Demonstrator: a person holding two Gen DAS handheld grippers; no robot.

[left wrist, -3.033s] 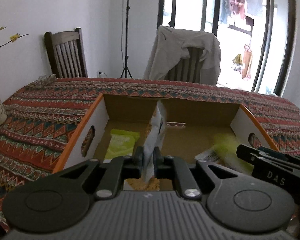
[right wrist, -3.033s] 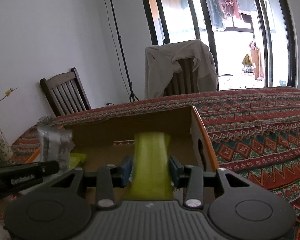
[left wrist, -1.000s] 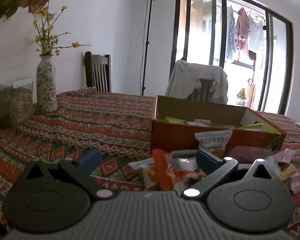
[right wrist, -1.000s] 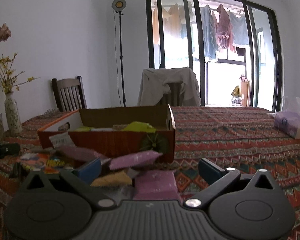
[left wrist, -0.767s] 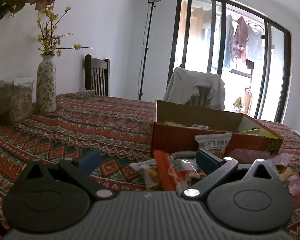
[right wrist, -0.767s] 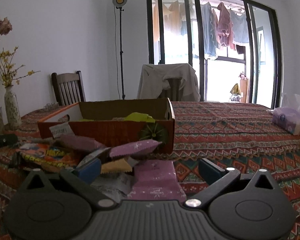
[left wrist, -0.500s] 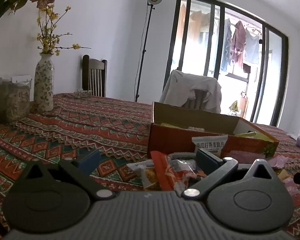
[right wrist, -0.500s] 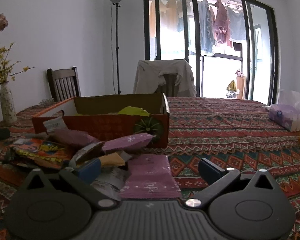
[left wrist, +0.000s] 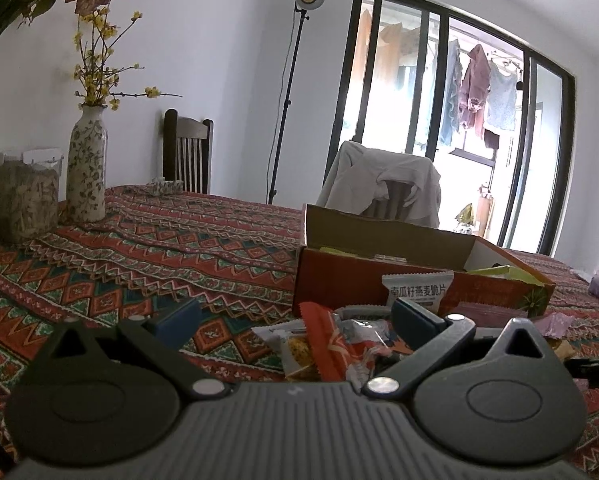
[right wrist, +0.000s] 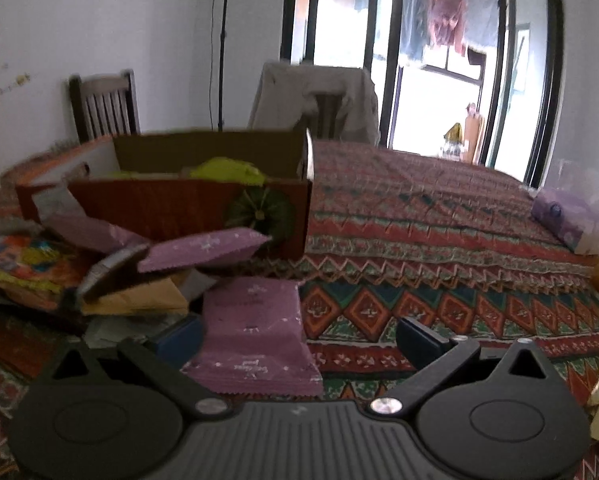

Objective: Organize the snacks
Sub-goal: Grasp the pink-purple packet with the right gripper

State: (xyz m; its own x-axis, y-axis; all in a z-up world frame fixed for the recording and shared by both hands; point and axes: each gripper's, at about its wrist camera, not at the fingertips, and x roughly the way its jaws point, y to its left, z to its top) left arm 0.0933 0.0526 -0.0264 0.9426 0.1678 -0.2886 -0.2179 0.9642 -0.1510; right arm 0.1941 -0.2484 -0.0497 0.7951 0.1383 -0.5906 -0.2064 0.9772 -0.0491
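Low at centre frame, a purple snack packet [right wrist: 255, 336] lies between our right gripper's [right wrist: 297, 334] wide-spread fingers; our left gripper [left wrist: 295, 316], equally wide, hovers level over an orange wrapper [left wrist: 327, 344].

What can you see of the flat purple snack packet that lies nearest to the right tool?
The purple snack packet is a flat, sealed pouch, matte purple with small pale marks and faint print, its near edge crimped. It lies flat on the patterned tablecloth, in front of the orange cardboard box, between the open fingers of the right tool, close to the left finger. Nothing grips it.
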